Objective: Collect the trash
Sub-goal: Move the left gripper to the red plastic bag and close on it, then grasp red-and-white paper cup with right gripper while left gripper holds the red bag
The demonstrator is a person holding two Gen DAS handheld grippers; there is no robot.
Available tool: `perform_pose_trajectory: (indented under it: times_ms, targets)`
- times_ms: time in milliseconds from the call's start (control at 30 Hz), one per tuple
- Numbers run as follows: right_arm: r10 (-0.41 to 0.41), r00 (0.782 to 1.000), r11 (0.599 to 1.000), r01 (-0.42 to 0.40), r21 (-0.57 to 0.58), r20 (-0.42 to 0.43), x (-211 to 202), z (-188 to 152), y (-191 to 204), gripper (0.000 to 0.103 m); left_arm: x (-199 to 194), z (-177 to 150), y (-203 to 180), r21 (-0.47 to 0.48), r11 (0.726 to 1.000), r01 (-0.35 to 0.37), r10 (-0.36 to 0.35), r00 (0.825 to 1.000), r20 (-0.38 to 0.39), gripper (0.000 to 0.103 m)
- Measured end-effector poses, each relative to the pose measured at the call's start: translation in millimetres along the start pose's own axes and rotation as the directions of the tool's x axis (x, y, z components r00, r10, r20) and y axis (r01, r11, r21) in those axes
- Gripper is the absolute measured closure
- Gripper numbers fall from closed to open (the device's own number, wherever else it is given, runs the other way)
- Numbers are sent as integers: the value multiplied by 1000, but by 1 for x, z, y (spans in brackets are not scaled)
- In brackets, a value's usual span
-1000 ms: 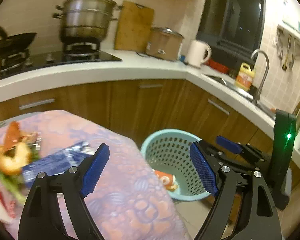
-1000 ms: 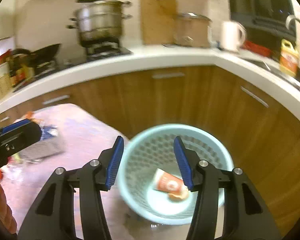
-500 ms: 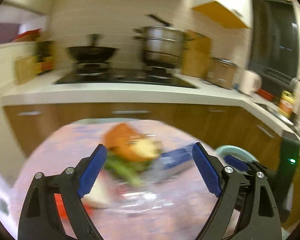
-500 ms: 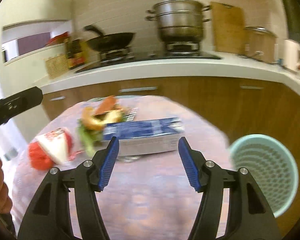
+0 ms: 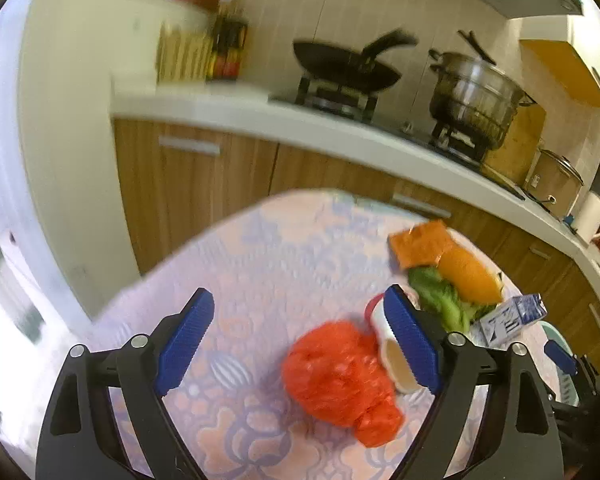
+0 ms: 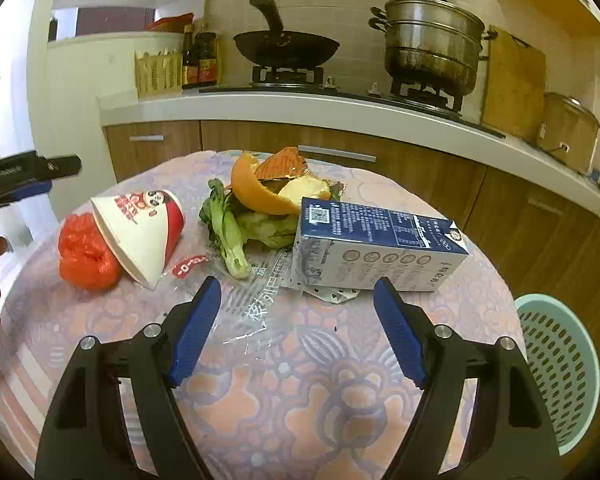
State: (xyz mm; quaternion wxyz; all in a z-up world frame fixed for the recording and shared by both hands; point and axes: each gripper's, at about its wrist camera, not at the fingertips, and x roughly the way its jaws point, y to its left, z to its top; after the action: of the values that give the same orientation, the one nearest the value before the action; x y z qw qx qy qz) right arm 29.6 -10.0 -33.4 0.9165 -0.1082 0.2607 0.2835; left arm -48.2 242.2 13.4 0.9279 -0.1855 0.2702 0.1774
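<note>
I've got both grippers over the round table (image 6: 300, 408) now, and nearly all the trash is still up here. My right gripper (image 6: 298, 330) has its jaws spread wide, just been opening, with nothing between them; straight ahead lies the blue milk carton (image 6: 376, 252) on its side, near the table's right edge. Behind it sits the heap of orange peel (image 6: 252, 192) and wilted greens (image 6: 228, 236), and a clear plastic wrapper (image 6: 256, 300) lies flat just in front. Over to the left, the crushed paper cup (image 6: 140, 228) rests against the red plastic bag (image 6: 84, 256). My left gripper (image 5: 300, 336) is wide too, empty, hovering with that red bag ahead between its fingers. The mint waste basket (image 6: 560, 372) stands on the floor beside the table; I can't see inside it from here. I'd say lots left: carton, cup, bag, scraps, wrapper.
</note>
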Motion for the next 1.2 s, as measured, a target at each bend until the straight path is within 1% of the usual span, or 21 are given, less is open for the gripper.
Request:
perform_pose_trajectory:
  times_ms: [133,200,233,333,433,500,567,667,733,833,867,933,967,1000,1100,1167,1200]
  targets:
    - [-18,1000,999,18,-27,-8,2,-1,5,28,18,-12,4,-32,997,73,-75,995,-68,21]
    - [-19,1000,999,19,-27,-7,2,-1,6,28,27,-17,-1,-24,995,93,-95,990,-105,23]
    - [-19,1000,1000,19,-25,-8,3,-1,6,28,31,-20,-4,-12,994,105,-106,986,-128,25]
    - [-17,1000,1000,16,-11,-15,3,-1,3,28,41,-28,-16,9,992,129,-125,978,-168,26]
    - [-18,1000,1000,17,-3,-18,4,-1,1,27,46,-37,-25,40,991,130,-120,975,-188,28]
    - [-18,1000,1000,17,-5,-17,3,-1,2,26,46,-38,-28,55,991,126,-114,976,-185,29]
    - [-22,1000,1000,22,-12,-15,3,-2,3,25,46,-39,-27,52,990,132,-120,975,-185,32]
    - [-24,1000,1000,23,-19,-17,4,-2,4,23,47,-40,-25,44,990,137,-126,973,-192,35]
    - [-23,999,999,23,-24,-21,5,-1,5,22,46,-40,-25,42,989,145,-134,972,-195,40]
    - [-17,999,999,16,-30,-46,10,-1,7,19,42,-41,-24,43,989,141,-131,974,-184,49]
    - [-10,998,999,8,-31,-60,12,-1,7,16,38,-41,-23,38,991,128,-120,979,-164,52]
    - [2,997,999,-4,-33,-76,14,-1,7,15,29,-41,-17,18,997,70,-67,991,-118,54]
    - [22,995,999,-25,-38,-92,16,-1,8,14,23,-40,-11,0,999,37,-37,995,-90,54]
    - [34,994,998,-39,-42,-103,17,-1,9,13,19,-40,-7,-17,1000,24,-26,997,-72,54]
    - [62,988,995,-71,-67,-139,20,-2,17,11,5,-37,14,-100,995,16,-17,1000,-8,54]
    - [97,981,992,-110,-67,-169,23,-1,25,10,4,-36,19,-123,992,18,-18,1000,0,54]
    - [115,977,989,-129,-69,-181,24,-1,30,10,5,-37,21,-131,991,31,-32,999,-2,54]
